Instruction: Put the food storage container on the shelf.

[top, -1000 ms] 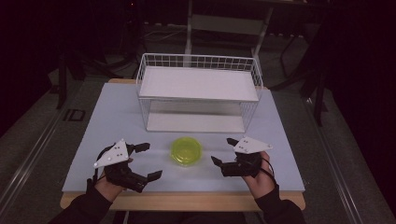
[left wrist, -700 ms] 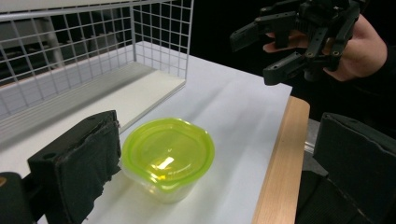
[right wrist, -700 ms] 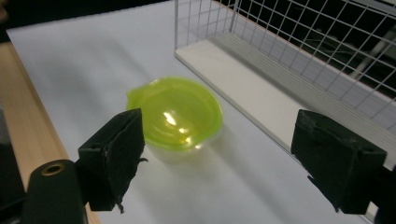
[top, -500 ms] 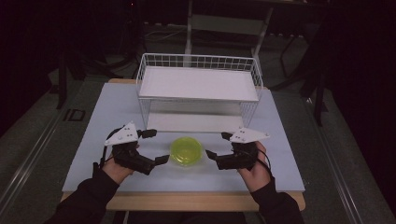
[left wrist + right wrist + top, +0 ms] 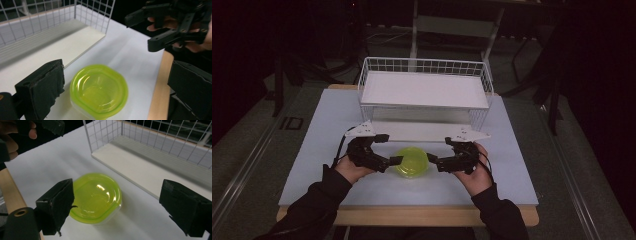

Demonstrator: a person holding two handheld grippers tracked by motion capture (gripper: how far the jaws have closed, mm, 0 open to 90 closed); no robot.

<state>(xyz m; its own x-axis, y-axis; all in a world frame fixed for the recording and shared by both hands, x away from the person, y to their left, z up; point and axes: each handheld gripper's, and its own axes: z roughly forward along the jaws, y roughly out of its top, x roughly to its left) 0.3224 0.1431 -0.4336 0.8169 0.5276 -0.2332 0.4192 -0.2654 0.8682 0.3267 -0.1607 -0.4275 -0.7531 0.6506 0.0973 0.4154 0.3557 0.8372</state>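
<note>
High view: lying on the near middle of the white table (image 5: 322,130), a yellow-green lidded container (image 5: 411,161), just in front of the white wire rack (image 5: 424,92). Flanking it at left, the left gripper (image 5: 387,150), jaws standing apart, the near tip just beside the container's left edge. Flanking it at right, the right gripper (image 5: 439,152), jaws likewise apart, the near tip just beside the right edge. Contact not discernible.

Left gripper view: looking down on the container (image 5: 98,90), sitting between the two spread jaws, nearer the left-hand pad. Showing farther off, the right gripper (image 5: 140,31), jaws apart, with the wire rack (image 5: 57,27) at upper left.

Right gripper view: sitting low between widely spread jaws, the container (image 5: 96,197), its rim just beside the left-hand pad. Standing beyond it, the rack (image 5: 160,147).
</note>
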